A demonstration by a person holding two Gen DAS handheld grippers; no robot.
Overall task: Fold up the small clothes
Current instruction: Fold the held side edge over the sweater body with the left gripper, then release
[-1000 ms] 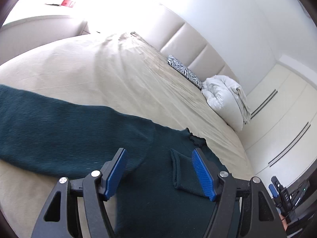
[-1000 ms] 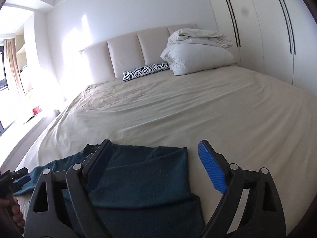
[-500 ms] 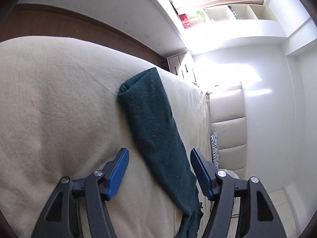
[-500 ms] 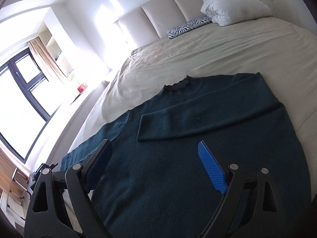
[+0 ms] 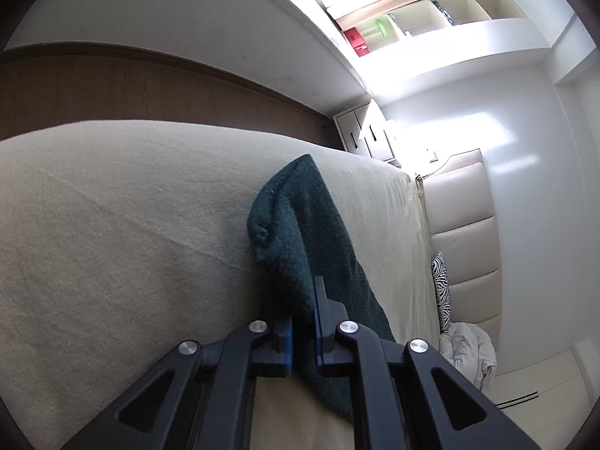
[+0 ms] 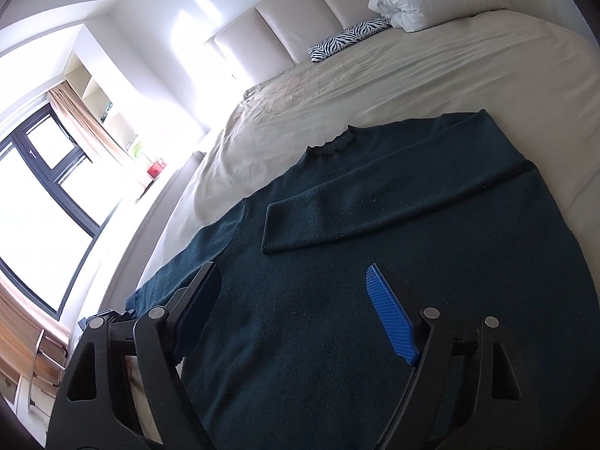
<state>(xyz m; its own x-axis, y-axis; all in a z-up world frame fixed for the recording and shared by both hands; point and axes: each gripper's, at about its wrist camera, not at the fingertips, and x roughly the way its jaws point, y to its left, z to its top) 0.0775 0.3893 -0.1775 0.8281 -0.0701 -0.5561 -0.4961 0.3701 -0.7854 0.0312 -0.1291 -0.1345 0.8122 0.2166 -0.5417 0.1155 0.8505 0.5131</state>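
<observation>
Left claw pinched on a sweater sleeve, right claw spread wide above the sweater's body.

The left claw [image 5: 302, 322] has its blue pads closed tight on the dark green sleeve [image 5: 300, 225], the jaws having just snapped together on it; the sleeve's cuff end runs straight ahead of the tips, bunched and partly raised off the beige bed sheet [image 5: 131, 225] that spreads out to the claw's left. The right claw [image 6: 296, 296] holds nothing, its jaws wide though they have just drawn in somewhat; the sweater [image 6: 375, 300] lies flat on the sheet directly under and ahead of it, with the other sleeve folded across the chest just beyond the tips and the collar farther ahead.
</observation>
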